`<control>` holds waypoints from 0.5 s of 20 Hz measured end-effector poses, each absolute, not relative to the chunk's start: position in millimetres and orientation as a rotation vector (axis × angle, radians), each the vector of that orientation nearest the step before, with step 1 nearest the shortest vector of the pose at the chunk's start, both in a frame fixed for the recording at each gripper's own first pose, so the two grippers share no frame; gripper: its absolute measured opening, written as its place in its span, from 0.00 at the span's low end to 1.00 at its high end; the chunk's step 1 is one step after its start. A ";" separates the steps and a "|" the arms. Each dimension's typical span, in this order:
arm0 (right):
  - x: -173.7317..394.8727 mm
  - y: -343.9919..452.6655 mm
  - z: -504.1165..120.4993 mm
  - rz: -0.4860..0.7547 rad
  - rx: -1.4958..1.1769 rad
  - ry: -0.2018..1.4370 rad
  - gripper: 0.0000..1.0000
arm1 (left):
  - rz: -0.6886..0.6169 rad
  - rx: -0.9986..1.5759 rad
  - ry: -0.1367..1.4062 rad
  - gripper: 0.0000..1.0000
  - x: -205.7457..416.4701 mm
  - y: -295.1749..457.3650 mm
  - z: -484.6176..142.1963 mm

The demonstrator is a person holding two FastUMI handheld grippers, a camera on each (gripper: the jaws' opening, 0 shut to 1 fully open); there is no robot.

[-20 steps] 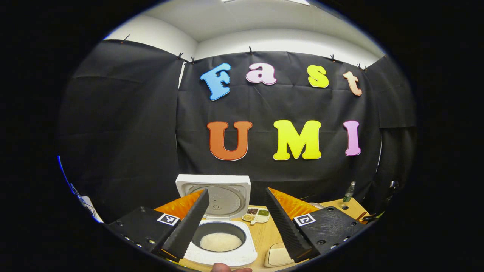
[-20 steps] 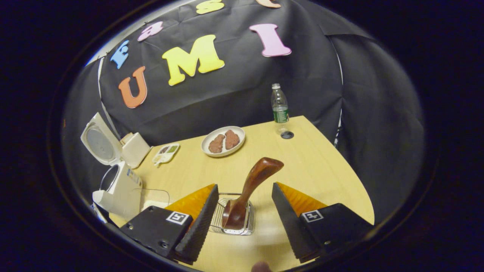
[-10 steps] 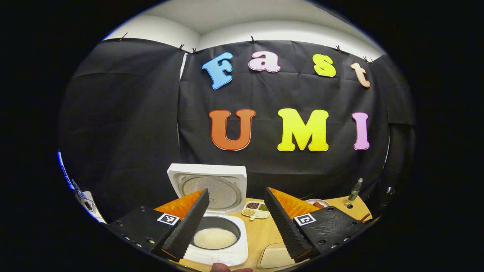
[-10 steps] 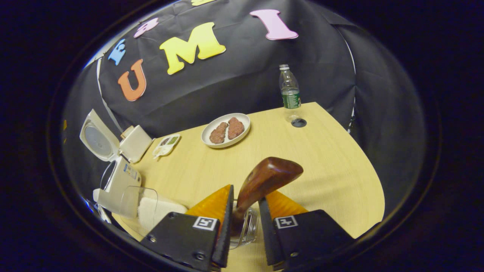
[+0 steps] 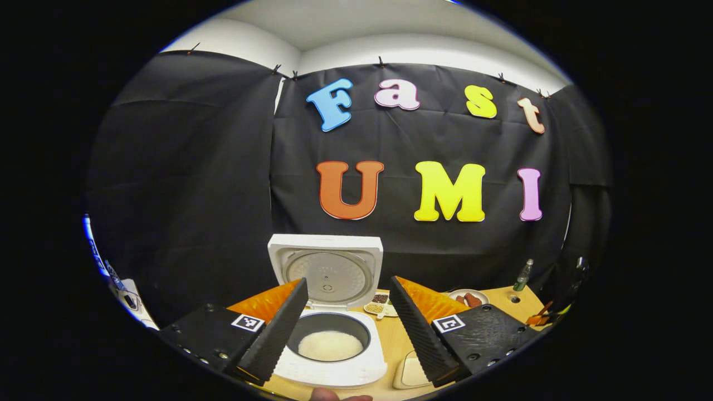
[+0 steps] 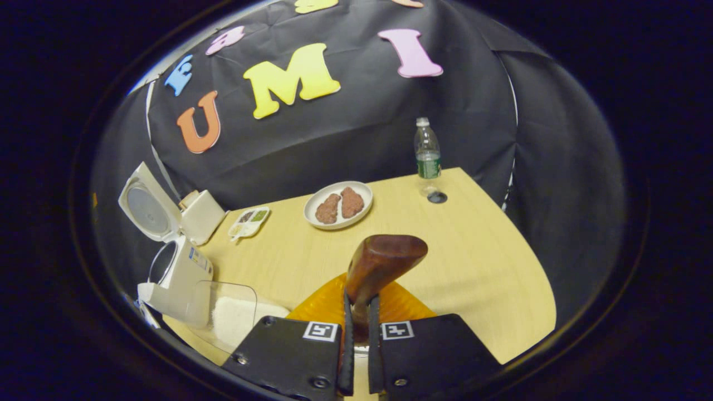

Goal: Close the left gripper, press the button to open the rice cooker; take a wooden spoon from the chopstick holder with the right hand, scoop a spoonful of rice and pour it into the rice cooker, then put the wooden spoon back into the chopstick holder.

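My right gripper (image 6: 357, 334) has just clamped shut on the wooden spoon (image 6: 379, 267) — a second ago its fingers stood wide apart either side of the handle, and now both press on it. I read that as the grasp being made, so the next step is lifting the spoon clear of the chopstick holder, which I can barely make out behind the fingers.

The spoon's long axis runs up and away from the gripper, its thick handle end pointing toward the far side of the table (image 6: 479, 267), leaning slightly right; the bowl end is hidden below.

My left gripper (image 5: 348, 320) hangs with its fingers spread and empty above the rice cooker (image 5: 328, 340) — lid up, white rice in the pot. A clear container of rice (image 6: 234, 314) sits beside the cooker.
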State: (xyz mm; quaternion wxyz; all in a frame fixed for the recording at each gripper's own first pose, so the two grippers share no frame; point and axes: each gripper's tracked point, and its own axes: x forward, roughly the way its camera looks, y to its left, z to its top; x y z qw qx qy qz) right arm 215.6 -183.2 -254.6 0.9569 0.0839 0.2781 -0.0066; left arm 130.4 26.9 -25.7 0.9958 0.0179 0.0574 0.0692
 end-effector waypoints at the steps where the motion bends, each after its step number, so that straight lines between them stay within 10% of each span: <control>1: 214.6 -181.7 -244.7 -0.022 0.137 0.549 0.15 | 0.129 0.046 0.111 0.94 125.6 30.9 -26.1; 10: 199.5 -102.3 -156.9 0.010 -0.037 0.434 0.10 | 0.129 0.004 0.044 0.94 74.3 90.7 -13.8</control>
